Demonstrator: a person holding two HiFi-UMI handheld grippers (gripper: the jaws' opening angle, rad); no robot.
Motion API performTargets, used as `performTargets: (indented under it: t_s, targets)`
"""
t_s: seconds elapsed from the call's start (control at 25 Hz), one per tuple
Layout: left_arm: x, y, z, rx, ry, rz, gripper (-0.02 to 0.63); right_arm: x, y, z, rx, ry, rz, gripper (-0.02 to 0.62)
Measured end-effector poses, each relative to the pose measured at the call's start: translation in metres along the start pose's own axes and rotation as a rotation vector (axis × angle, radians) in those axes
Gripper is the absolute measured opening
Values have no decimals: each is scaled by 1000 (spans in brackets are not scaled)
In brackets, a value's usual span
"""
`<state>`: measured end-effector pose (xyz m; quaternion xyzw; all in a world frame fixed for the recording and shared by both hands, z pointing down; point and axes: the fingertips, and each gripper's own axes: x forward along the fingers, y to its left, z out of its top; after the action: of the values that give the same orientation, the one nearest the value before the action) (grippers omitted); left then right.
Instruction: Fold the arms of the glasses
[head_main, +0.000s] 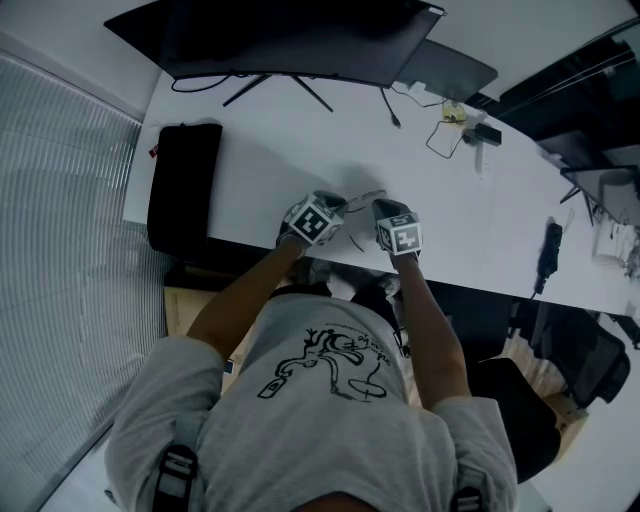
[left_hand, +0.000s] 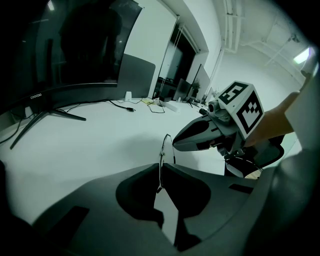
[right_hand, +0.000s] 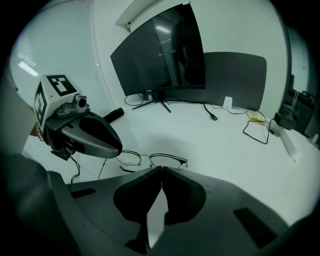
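Thin metal-framed glasses (right_hand: 150, 159) lie open on the white desk (head_main: 460, 220) near its front edge, lenses facing the monitor. In the left gripper view a thin wire arm of the glasses (left_hand: 160, 167) runs straight into the closed jaws, so my left gripper (left_hand: 160, 186) is shut on that arm. From the right gripper view, the left gripper (right_hand: 116, 146) sits over the left end of the frame. My right gripper (right_hand: 161, 170) is shut just behind the frame's middle, and nothing shows between its jaws. In the head view both grippers (head_main: 335, 212) (head_main: 386, 208) are close together, with the glasses (head_main: 362, 196) between them.
A large dark monitor (head_main: 290, 40) on a stand fills the desk's far side, with a dark panel (head_main: 455, 68) beside it. A black pouch (head_main: 183, 185) lies at the desk's left end. Cables and small items (head_main: 450, 125) lie far right. A chair (head_main: 575, 355) stands right of the person.
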<state>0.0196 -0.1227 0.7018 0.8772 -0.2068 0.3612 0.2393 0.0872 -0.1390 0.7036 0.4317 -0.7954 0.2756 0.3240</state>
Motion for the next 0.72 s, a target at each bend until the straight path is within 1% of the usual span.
performTargets:
  t_s: [0.12, 0.32, 0.44, 0.52, 0.6, 0.72]
  targets:
    - [-1, -1, 0, 8, -6, 6, 38, 8, -2, -8, 1, -4, 2, 11]
    - [-1, -2, -1, 7, -10, 15, 37, 0, 1, -2, 7, -9, 0, 11]
    - [-2, -1, -2, -14, -13, 16, 35, -2, 1, -5, 4, -15, -3, 11]
    - [-3, 4, -5, -32, -10, 30, 35, 1, 1, -11, -3, -18, 0, 11]
    - [-2, 5, -7, -55, -12, 28, 35, 2, 1, -17, 3, -18, 1, 12]
    - [-3, 12, -7, -54, -16, 58, 34, -1, 4, -20, 11, -32, 10, 14]
